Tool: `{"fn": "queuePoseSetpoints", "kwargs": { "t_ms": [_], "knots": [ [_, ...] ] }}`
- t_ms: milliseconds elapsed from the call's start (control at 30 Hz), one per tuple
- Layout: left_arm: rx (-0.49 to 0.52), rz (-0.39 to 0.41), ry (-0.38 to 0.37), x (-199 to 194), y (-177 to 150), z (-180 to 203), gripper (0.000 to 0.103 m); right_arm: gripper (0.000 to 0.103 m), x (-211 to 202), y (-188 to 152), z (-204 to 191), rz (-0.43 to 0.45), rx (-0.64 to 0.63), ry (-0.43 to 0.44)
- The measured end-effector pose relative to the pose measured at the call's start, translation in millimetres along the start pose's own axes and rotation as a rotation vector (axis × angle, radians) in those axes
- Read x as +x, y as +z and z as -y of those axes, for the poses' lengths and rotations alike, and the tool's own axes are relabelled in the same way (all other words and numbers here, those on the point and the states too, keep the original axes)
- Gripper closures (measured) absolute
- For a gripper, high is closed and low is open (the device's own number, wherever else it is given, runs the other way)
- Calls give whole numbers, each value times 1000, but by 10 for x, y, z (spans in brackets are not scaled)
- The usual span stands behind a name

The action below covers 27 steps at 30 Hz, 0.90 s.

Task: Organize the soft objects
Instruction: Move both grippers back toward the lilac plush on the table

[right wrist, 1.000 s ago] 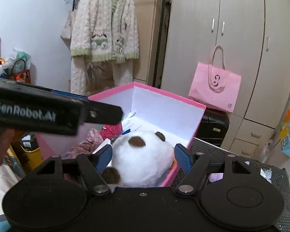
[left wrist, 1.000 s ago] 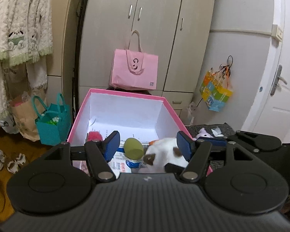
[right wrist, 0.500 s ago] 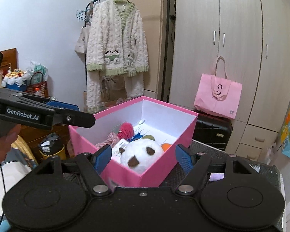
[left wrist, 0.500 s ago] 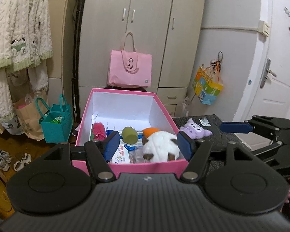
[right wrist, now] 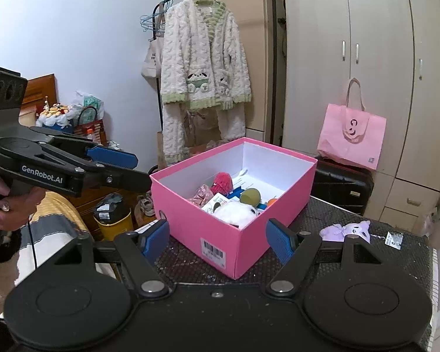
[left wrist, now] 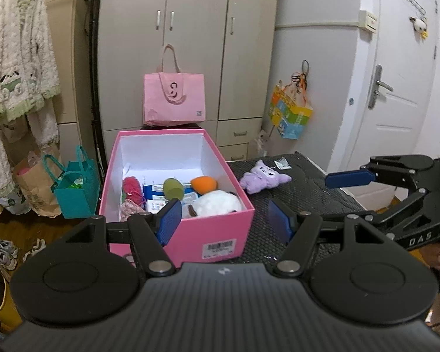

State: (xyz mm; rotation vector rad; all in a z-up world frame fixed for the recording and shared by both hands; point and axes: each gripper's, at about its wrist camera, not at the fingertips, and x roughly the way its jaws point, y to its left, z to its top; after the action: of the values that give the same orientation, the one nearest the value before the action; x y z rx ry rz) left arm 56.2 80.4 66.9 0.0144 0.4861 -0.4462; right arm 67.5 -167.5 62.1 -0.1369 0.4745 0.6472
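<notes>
- Both tools, left tool [left wrist: 221,220] and right tool [right wrist: 217,242], hang released, grasping nothing.
- Purple plush [left wrist: 264,177] lies right of centre on the worktop [left wrist: 308,193], beside the pink box [left wrist: 220,234].
- Best pinch its body, then lift clear over the rim.

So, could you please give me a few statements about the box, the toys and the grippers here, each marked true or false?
1. The pink box has its lid on. False: it is open, with toys inside.
2. The purple plush lies outside the box on the black table. True.
3. The white plush sits inside the box. True.
4. The left gripper is holding the green ball. False: its jaws are empty and the ball is in the box.
5. The right gripper holds nothing. True.
</notes>
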Motion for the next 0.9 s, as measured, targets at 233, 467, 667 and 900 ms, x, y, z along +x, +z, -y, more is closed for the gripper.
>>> {"fn": "queuePoseSetpoints", "kwargs": {
  "t_ms": [233, 467, 667, 900],
  "knots": [
    [30, -9, -27, 25, 17, 203, 38, 26, -205, -89, 50, 13, -2, -18],
    [47, -24, -78, 269, 83, 459, 38, 26, -296, -177, 220, 19, 18, -55],
    [51, -7, -117, 556, 148, 615, 38, 26, -327, -241, 465, 1, 47, -140],
    [16, 57, -151, 837, 222, 726, 38, 26, -274, -360, 847, -11, 81, -222]
  ]
}}
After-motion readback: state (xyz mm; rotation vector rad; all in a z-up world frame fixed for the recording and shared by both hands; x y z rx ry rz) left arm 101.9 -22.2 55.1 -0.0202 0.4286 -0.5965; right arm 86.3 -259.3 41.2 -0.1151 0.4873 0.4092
